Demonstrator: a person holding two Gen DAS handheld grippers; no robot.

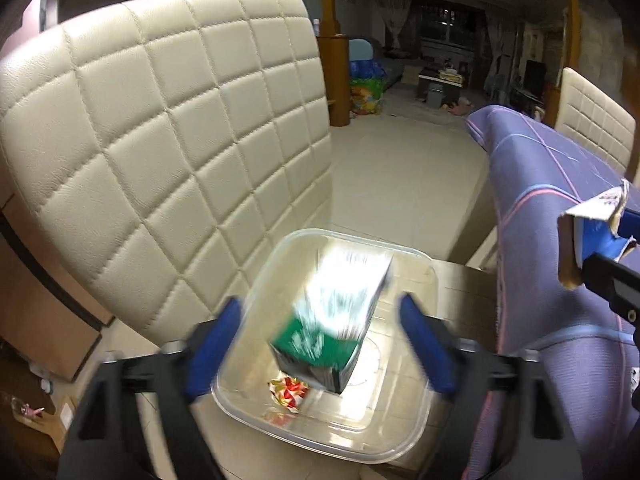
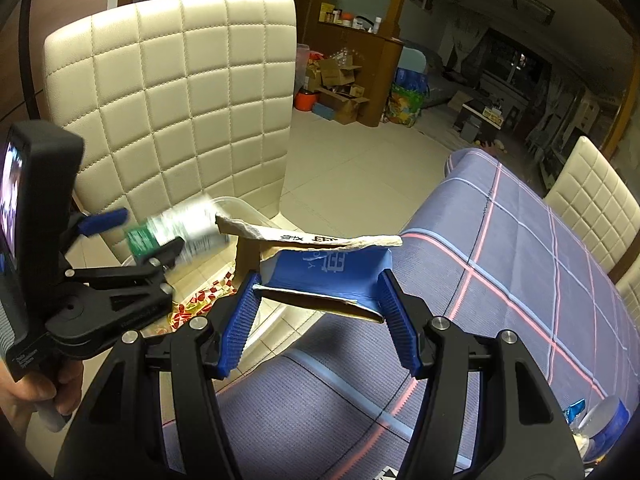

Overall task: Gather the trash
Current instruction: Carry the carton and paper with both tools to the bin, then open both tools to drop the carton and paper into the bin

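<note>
A green and white carton [image 1: 336, 312], blurred by motion, is between the fingers of my open left gripper [image 1: 320, 348], apart from both, over a clear plastic bin [image 1: 416, 412]. A red and gold wrapper [image 1: 289, 392] lies in the bin. My right gripper [image 2: 318, 308] is shut on a torn blue cardboard box [image 2: 332, 272] and holds it above the table edge, right of the bin. The left gripper [image 2: 132, 236] and carton [image 2: 180, 230] also show in the right wrist view, and the blue box [image 1: 596, 236] in the left wrist view.
A cream quilted chair [image 1: 160, 140] stands behind the bin. A table with a purple checked cloth [image 2: 520, 264] is at the right, with another cream chair [image 2: 592, 200] beyond it. A blue-rimmed container [image 2: 608, 420] sits on the cloth at lower right.
</note>
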